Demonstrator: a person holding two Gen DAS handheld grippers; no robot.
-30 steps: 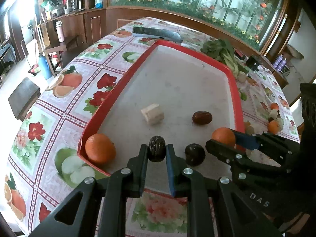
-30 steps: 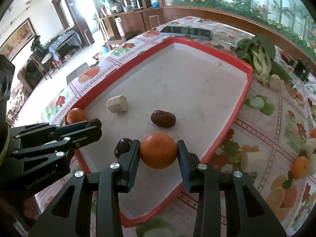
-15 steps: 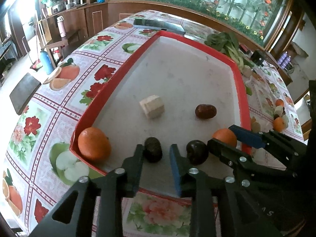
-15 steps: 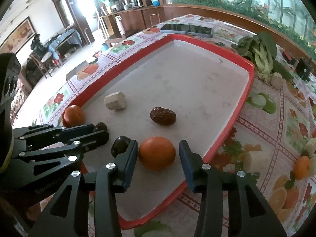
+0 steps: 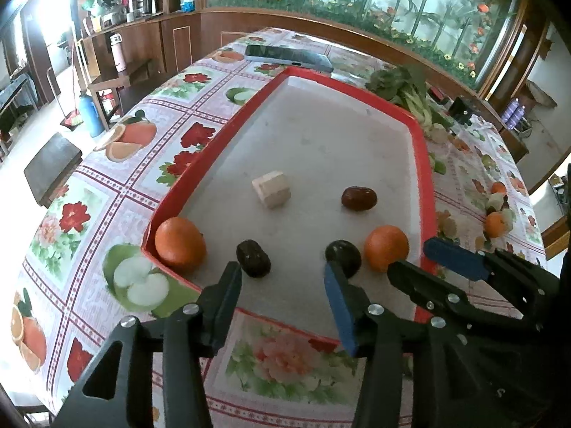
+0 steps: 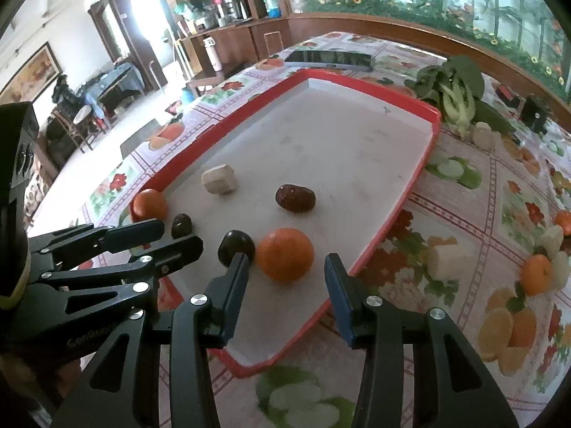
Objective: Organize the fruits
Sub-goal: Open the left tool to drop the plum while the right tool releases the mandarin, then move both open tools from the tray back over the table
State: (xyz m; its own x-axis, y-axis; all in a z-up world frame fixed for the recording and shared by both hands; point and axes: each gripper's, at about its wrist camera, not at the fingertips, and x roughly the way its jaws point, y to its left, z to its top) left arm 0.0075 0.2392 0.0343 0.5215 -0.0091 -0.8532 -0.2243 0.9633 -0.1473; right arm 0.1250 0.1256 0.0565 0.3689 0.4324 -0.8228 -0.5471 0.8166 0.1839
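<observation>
A red-rimmed tray (image 5: 424, 164) holds two oranges, three dark fruits and a pale block. My left gripper (image 5: 282, 278) is open and empty, just behind a dark wrinkled fruit (image 5: 252, 257) that lies on the tray. An orange (image 5: 180, 244) sits in the near left corner. My right gripper (image 6: 285, 267) is open and empty, just behind another orange (image 6: 284, 254) with a dark round fruit (image 6: 235, 246) at its left. A dark red date (image 6: 295, 198) and the pale block (image 6: 218, 179) lie farther in.
Loose fruit and pale pieces (image 6: 542, 267) lie on the flowered tablecloth right of the tray (image 6: 414, 185). Green leafy vegetables (image 6: 453, 92) and a phone (image 6: 328, 59) lie beyond the tray's far end. The table edge drops off at the left.
Both grippers have opened and pulled back toward the near edge. The left let go of the dark wrinkled fruit, the right let go of the orange; both fruits now rest on the tray.
</observation>
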